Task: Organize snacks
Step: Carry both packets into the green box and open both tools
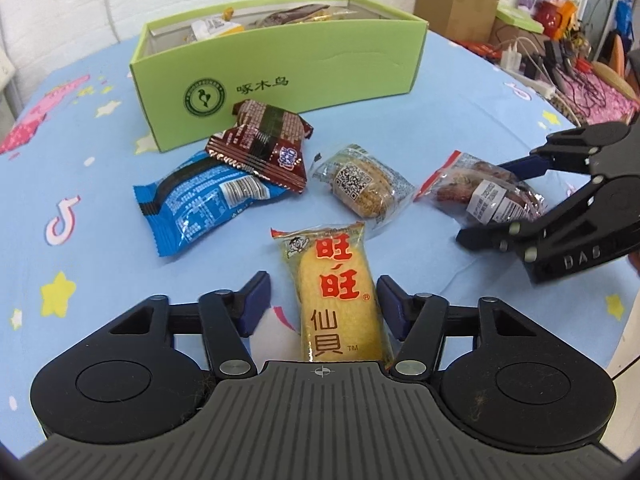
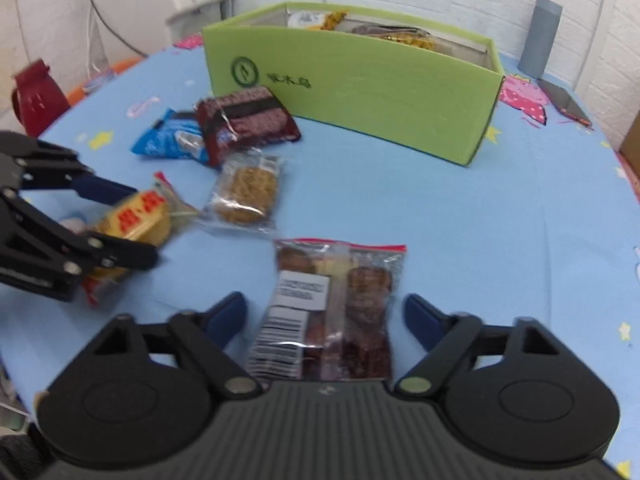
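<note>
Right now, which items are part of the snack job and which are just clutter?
Job: green box, yellow cracker, red-edged pack, QR biscuit, blue pack, brown pack.
Clutter: red jug, grey cylinder, phone, cardboard box.

Red jug (image 2: 38, 98), grey cylinder (image 2: 540, 36), cardboard box (image 1: 456, 0) beyond blue star-print cloth (image 1: 460, 92)

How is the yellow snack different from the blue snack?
The yellow snack has a see-through wrapper with big red letters; the blue snack has a solid blue wrapper with small print. The yellow snack lies between the open fingers of the left gripper; the blue snack lies away from both grippers, partly under a dark red packet. Both lie flat on the blue tablecloth.
</note>
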The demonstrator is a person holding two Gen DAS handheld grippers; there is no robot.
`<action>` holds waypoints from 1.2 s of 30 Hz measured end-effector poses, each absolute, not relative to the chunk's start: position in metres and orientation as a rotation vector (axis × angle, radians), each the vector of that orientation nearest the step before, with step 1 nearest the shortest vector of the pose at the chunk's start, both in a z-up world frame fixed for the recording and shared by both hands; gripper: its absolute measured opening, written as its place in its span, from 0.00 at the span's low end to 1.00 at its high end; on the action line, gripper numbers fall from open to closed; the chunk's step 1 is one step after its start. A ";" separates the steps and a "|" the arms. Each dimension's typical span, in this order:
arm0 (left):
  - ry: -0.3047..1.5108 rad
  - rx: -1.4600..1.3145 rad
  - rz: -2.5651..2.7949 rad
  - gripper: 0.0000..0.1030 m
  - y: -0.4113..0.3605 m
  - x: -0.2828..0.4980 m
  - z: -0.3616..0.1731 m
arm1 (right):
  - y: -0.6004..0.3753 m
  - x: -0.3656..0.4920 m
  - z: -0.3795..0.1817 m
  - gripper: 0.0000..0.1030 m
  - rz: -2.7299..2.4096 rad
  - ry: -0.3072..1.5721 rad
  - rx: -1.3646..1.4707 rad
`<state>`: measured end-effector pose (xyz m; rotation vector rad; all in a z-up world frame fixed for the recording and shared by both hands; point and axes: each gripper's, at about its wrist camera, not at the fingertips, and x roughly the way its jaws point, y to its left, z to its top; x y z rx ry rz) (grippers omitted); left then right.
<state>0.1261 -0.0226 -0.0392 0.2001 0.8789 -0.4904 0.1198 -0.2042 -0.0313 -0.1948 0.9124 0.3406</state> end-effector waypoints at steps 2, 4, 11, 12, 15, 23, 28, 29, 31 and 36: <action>0.886 0.186 -0.507 0.20 -0.022 0.127 -0.037 | -0.204 0.116 -0.027 0.54 0.351 0.918 -0.188; 0.914 0.122 -0.542 0.20 -0.018 0.128 -0.035 | -0.202 0.108 -0.026 0.53 0.376 0.917 -0.201; 0.845 0.005 -0.617 0.20 -0.009 0.121 0.009 | -0.211 0.091 -0.002 0.53 0.427 0.849 -0.059; 0.829 0.001 -0.618 0.20 -0.008 0.124 0.017 | -0.212 0.092 0.005 0.53 0.435 0.830 -0.046; 0.770 -0.003 -0.596 0.20 -0.008 0.152 0.045 | -0.216 0.110 0.033 0.53 0.448 0.754 -0.020; 0.706 -0.042 -0.515 0.20 -0.023 0.289 0.084 | -0.223 0.247 0.075 0.53 0.355 0.628 -0.019; 0.771 -0.043 -0.488 0.20 -0.045 0.362 0.054 | -0.229 0.330 0.044 0.53 0.263 0.690 -0.004; 0.798 -0.038 -0.476 0.20 -0.048 0.371 0.044 | -0.229 0.339 0.033 0.53 0.258 0.716 -0.007; 0.834 -0.020 -0.476 0.21 -0.049 0.381 0.023 | -0.229 0.346 0.014 0.53 0.264 0.738 -0.010; 0.829 -0.056 -0.476 0.34 -0.038 0.373 0.017 | -0.222 0.335 0.020 0.79 0.261 0.689 -0.038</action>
